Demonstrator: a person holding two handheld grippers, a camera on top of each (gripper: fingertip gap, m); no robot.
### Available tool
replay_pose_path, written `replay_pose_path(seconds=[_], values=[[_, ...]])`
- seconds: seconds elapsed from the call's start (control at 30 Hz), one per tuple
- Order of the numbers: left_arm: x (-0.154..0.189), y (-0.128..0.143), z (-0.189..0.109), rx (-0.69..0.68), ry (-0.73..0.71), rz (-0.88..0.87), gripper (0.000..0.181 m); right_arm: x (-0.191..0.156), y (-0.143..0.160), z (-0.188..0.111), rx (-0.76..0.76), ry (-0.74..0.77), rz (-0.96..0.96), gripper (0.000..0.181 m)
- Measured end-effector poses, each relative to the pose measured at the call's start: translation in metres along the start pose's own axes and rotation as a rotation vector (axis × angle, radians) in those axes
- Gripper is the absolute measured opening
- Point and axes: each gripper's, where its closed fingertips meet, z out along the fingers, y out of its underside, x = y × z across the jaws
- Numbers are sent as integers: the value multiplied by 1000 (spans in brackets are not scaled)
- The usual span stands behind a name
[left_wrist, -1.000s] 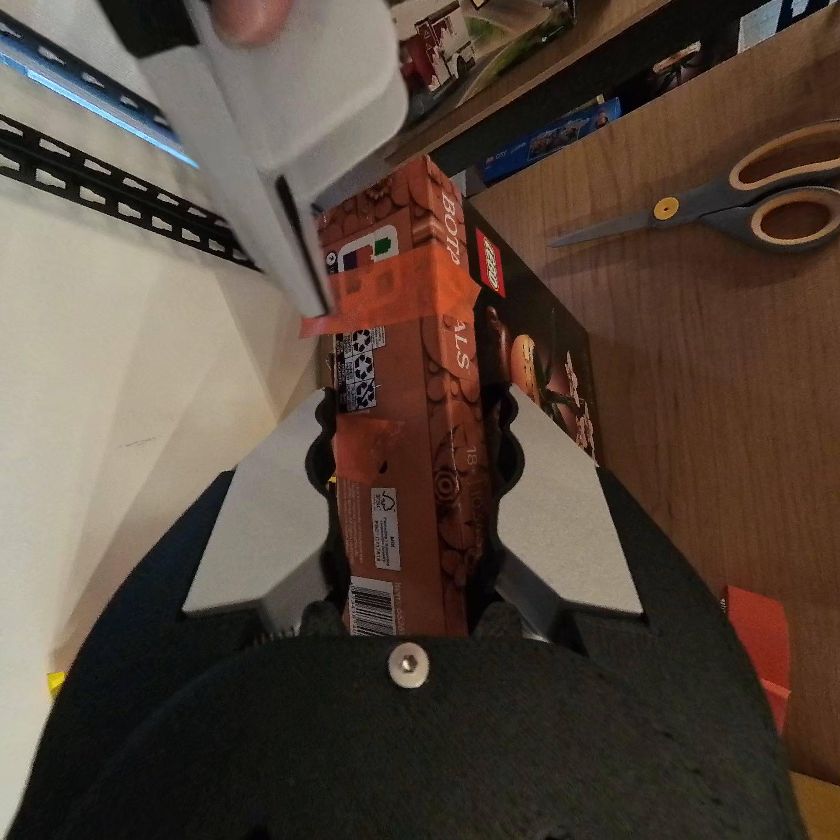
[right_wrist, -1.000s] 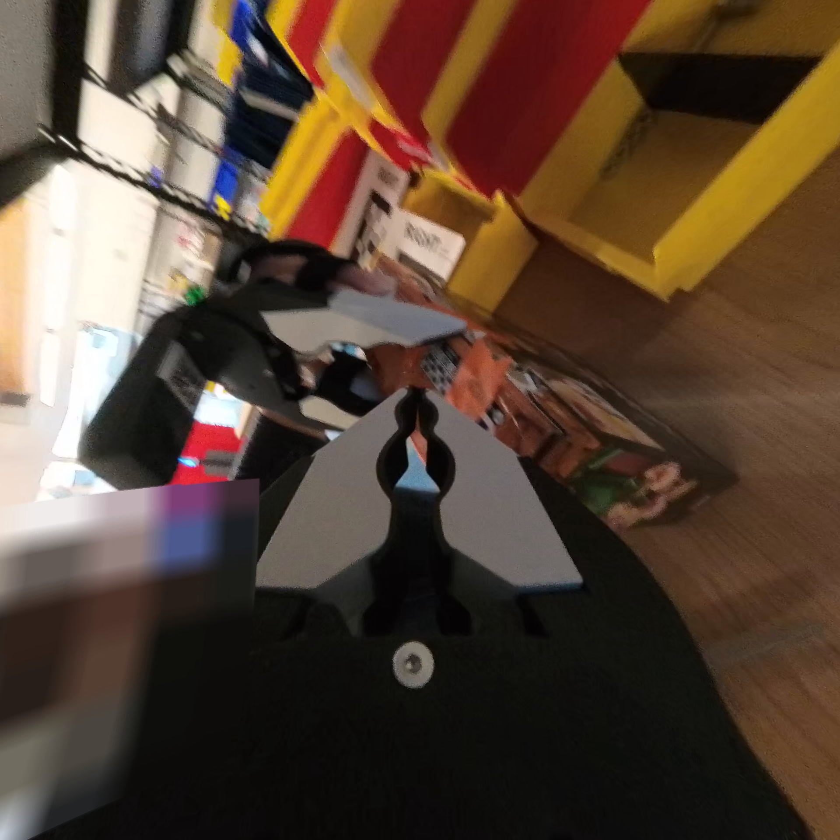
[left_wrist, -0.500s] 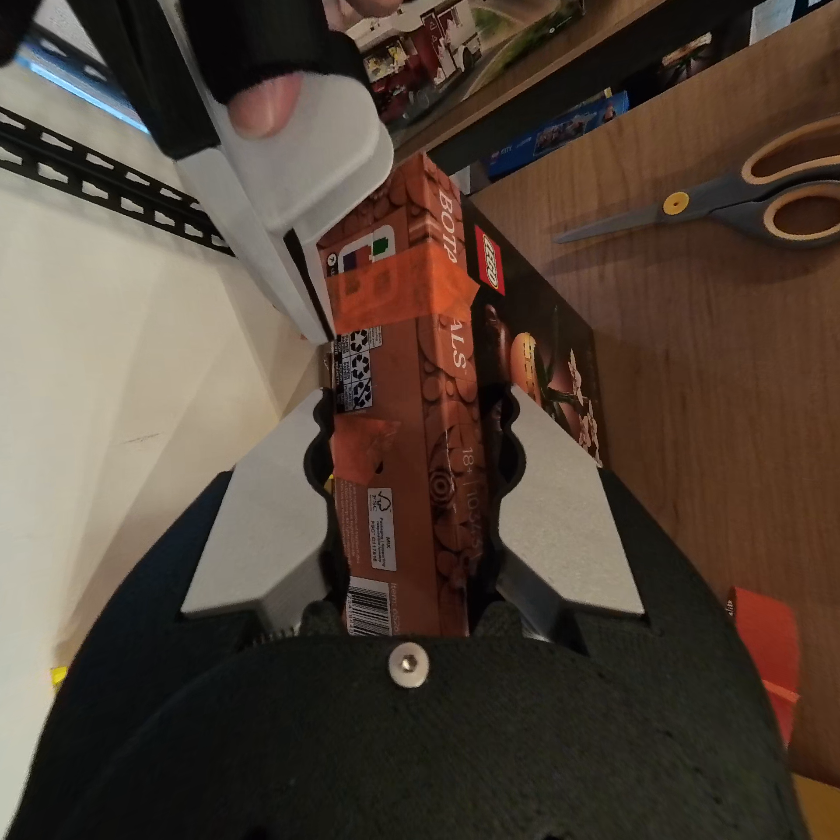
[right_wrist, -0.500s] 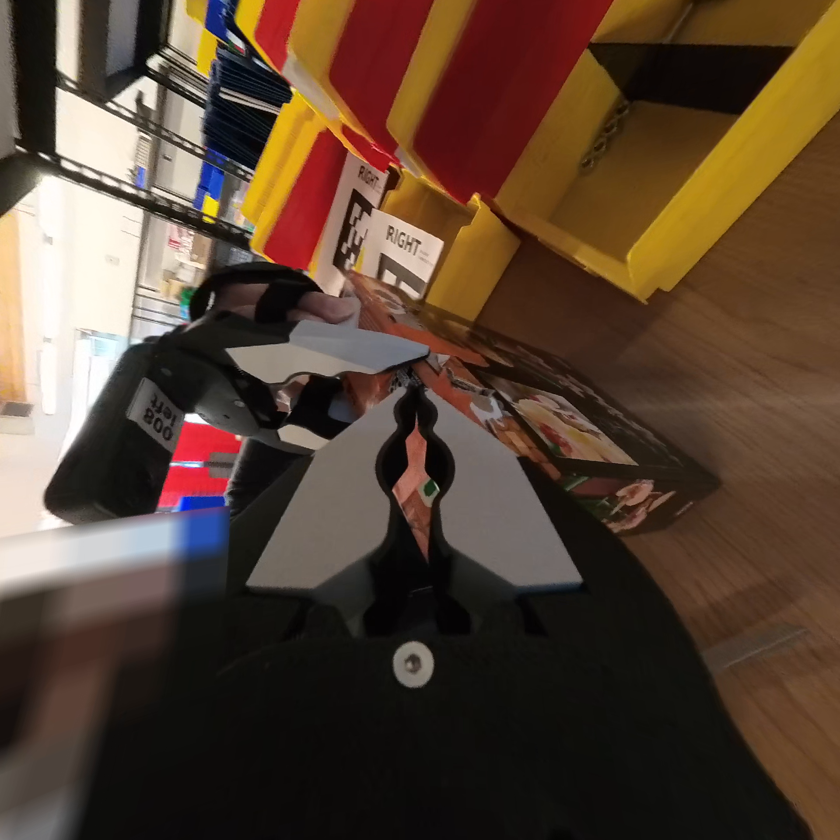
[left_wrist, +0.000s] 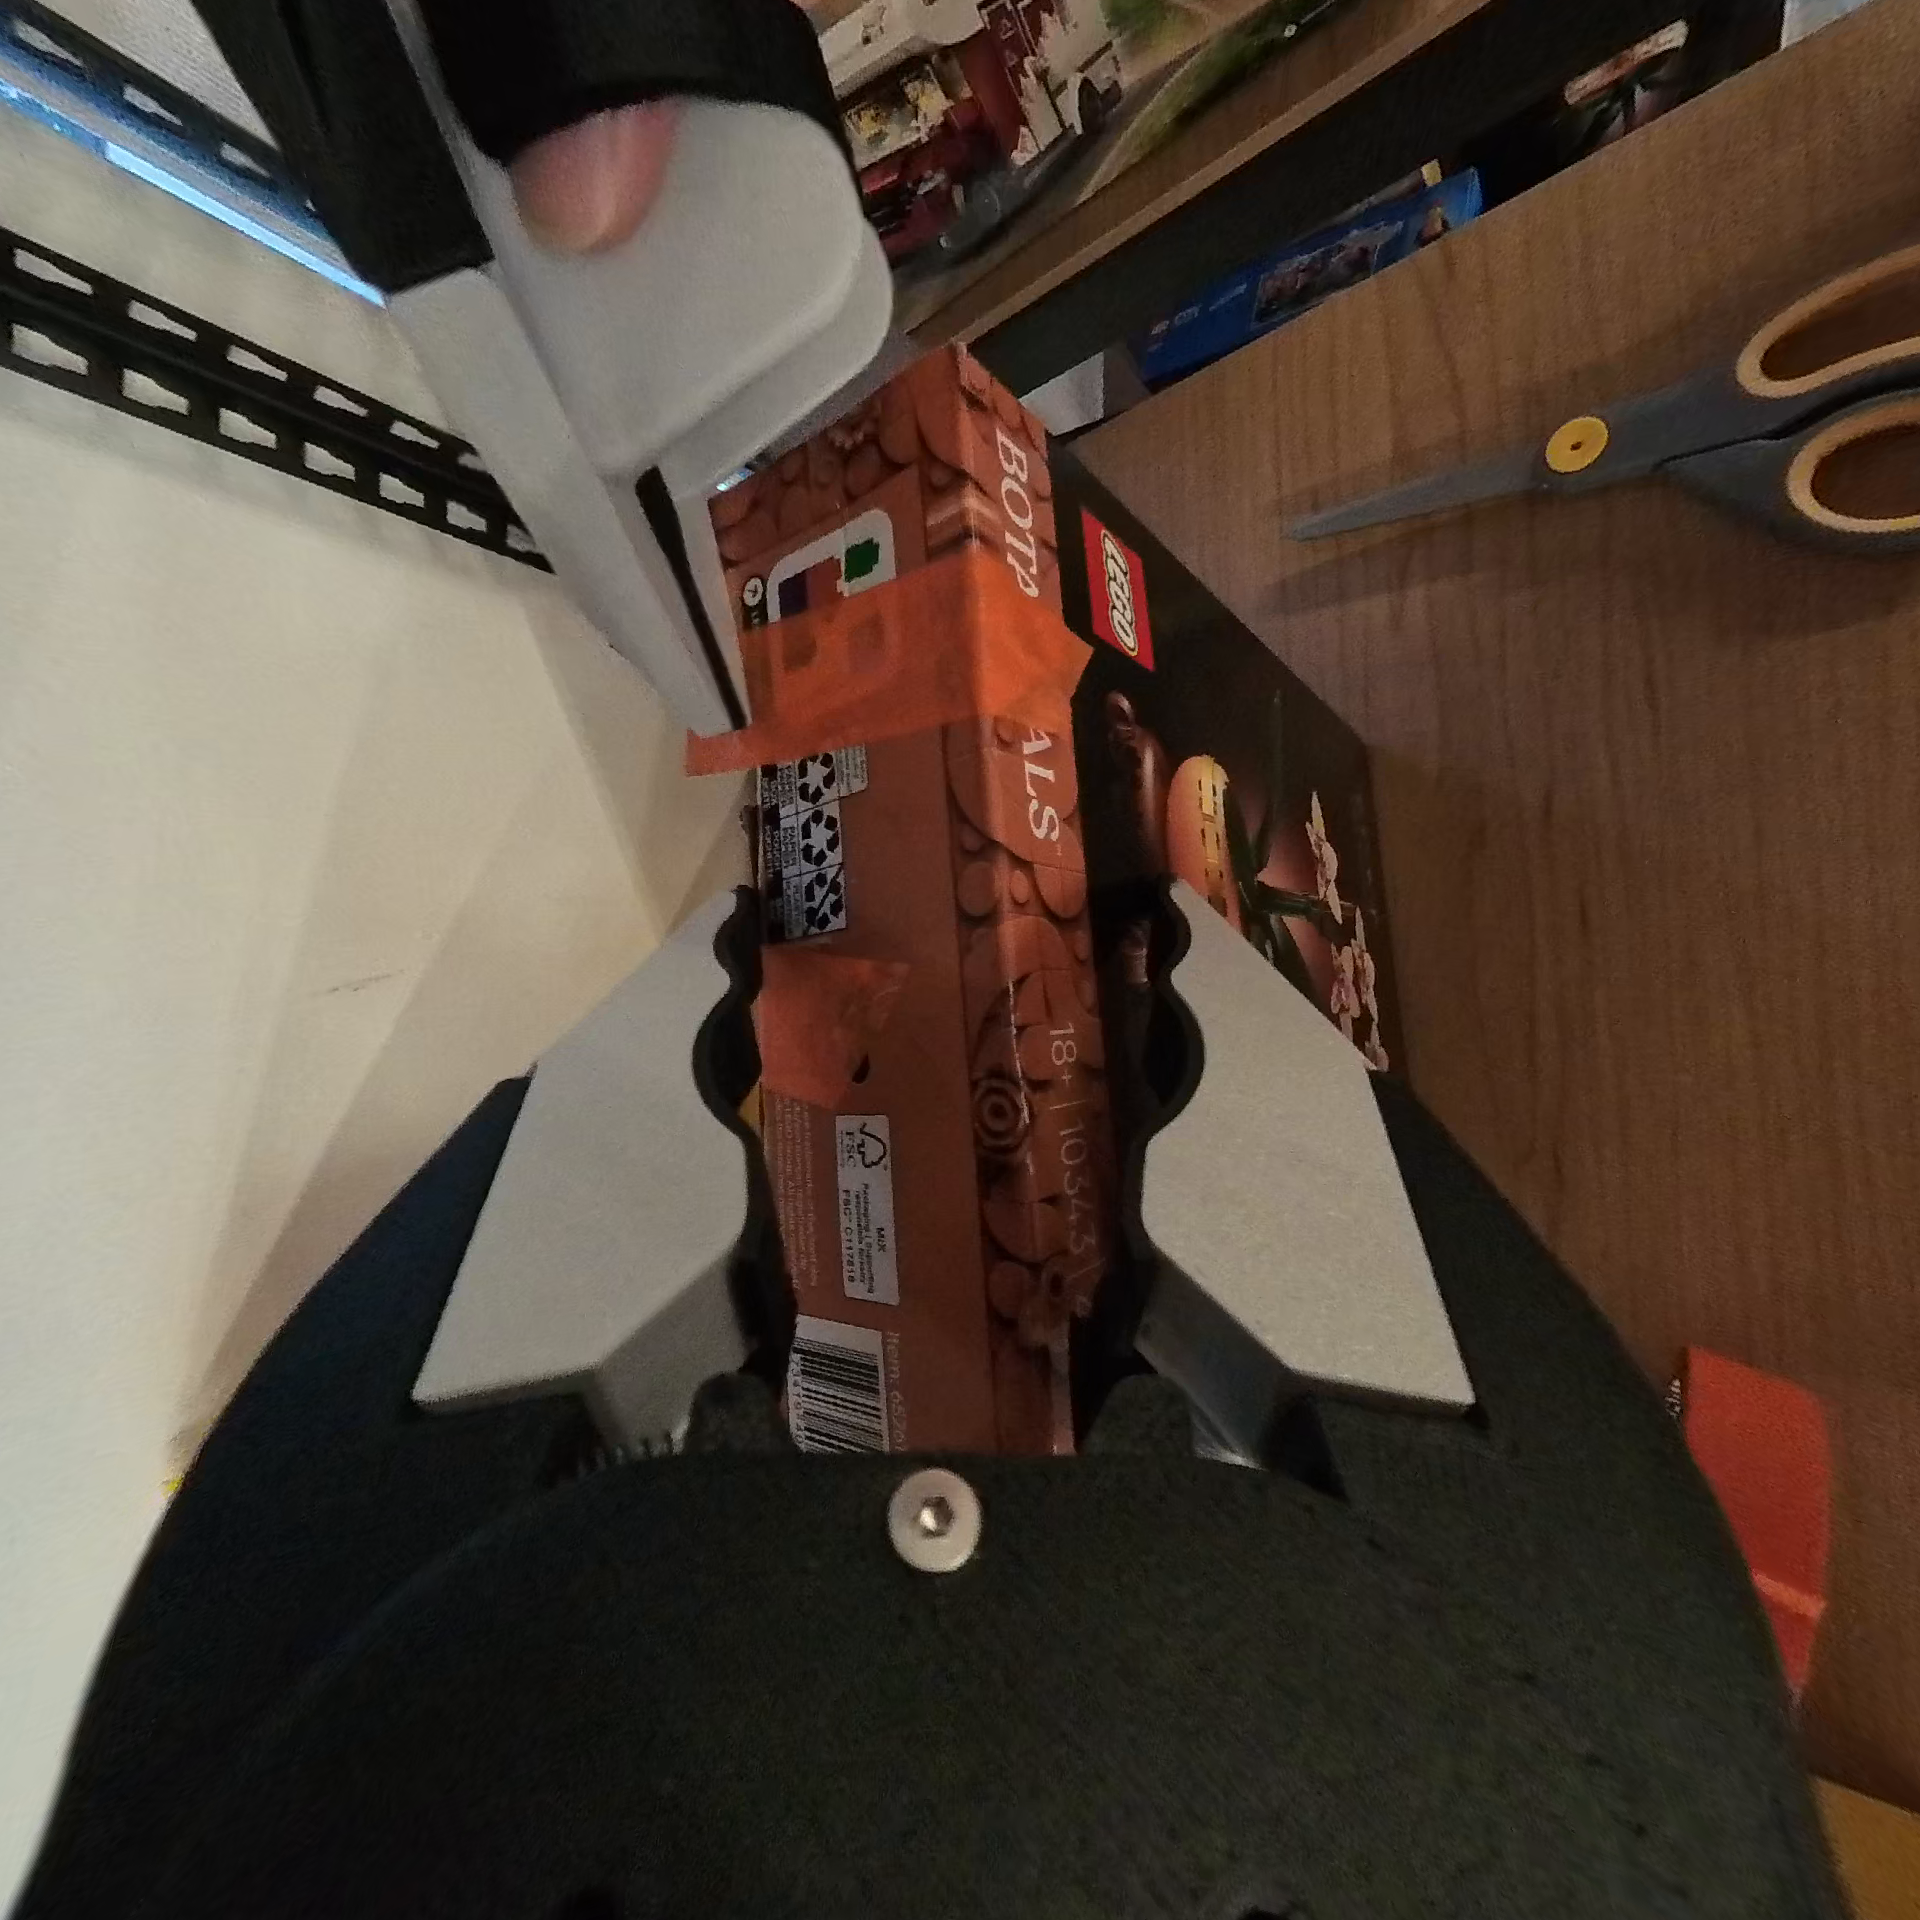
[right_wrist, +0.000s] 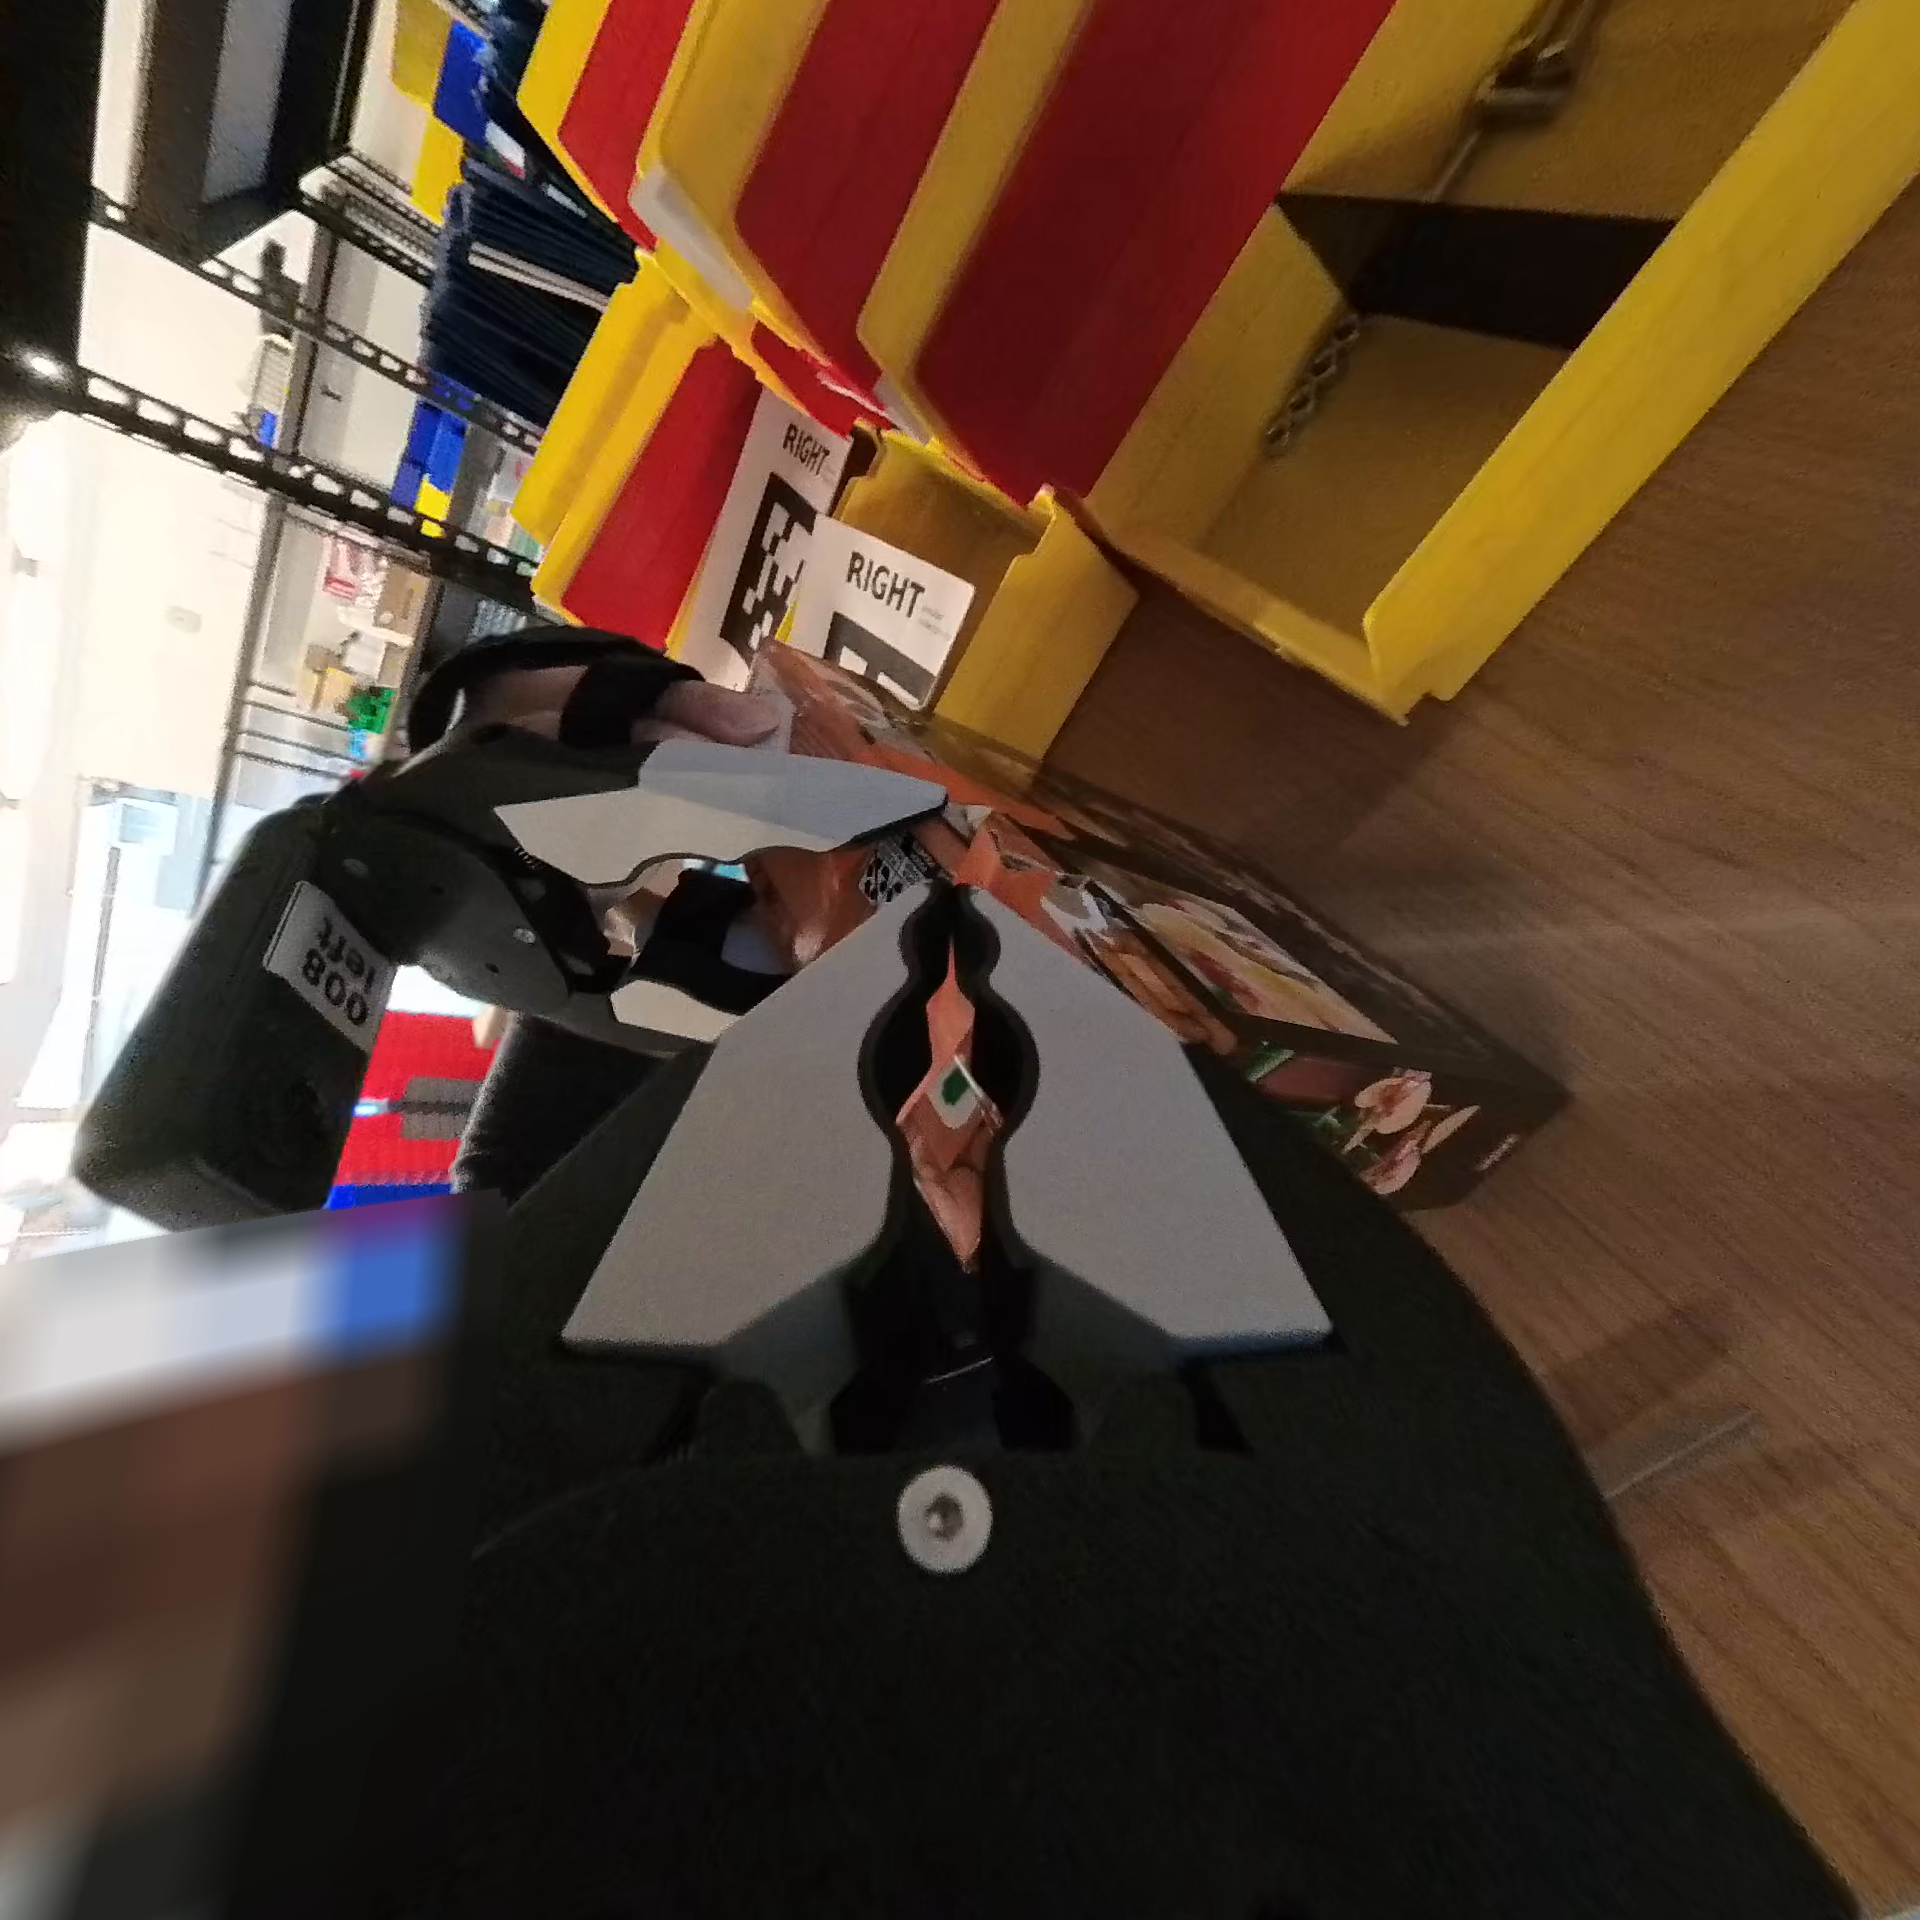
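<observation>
My left gripper (left_wrist: 951, 997) clamps the orange box (left_wrist: 935, 935) edge | my right gripper (right_wrist: 951, 904), nearly closed, pinches its orange tape (right_wrist: 951, 1122).

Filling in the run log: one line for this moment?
left hand-held gripper: shut on orange box | right hand-held gripper: shut on tape strip | scissors: on table

scissors (left_wrist: 1704, 436), yellow bins (right_wrist: 1382, 436), wooden table (left_wrist: 1621, 831)
</observation>
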Motion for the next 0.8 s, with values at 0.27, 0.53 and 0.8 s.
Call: replay_pose_path(seconds=[0.27,0.53,0.8], values=[[-1,0,-1,2,-14,5,74,17,-7,5,8,157,-67,0],[-1,-2,-5,0,-101,66,71,10,-19,-3,18,176,-151,0],[1,-4,-8,17,-121,87,65,16,-4,11,-160,254,-193,0]])
